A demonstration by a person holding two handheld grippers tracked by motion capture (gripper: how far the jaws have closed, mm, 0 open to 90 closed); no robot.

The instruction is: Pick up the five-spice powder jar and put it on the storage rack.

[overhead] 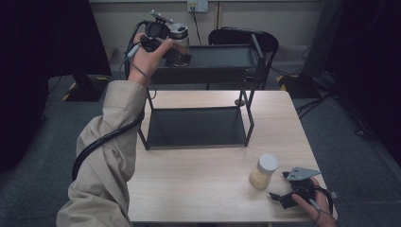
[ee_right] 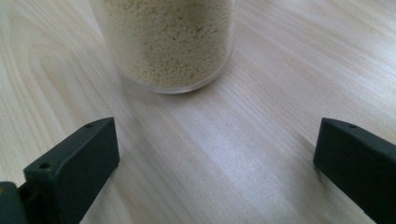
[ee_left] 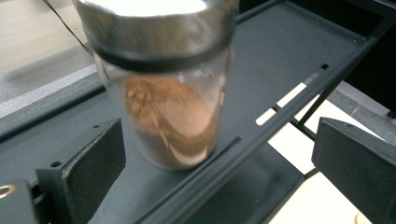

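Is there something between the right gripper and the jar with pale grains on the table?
No. In the right gripper view, bare wooden table lies between the open right gripper and the jar of pale grains; its fingers do not touch it.

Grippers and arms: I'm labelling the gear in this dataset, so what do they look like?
Both grippers, left and right, are black with two blocky black jaws. The right one carries a grey three-cornered plate. A thick black cable trails along the left arm's beige sleeve.
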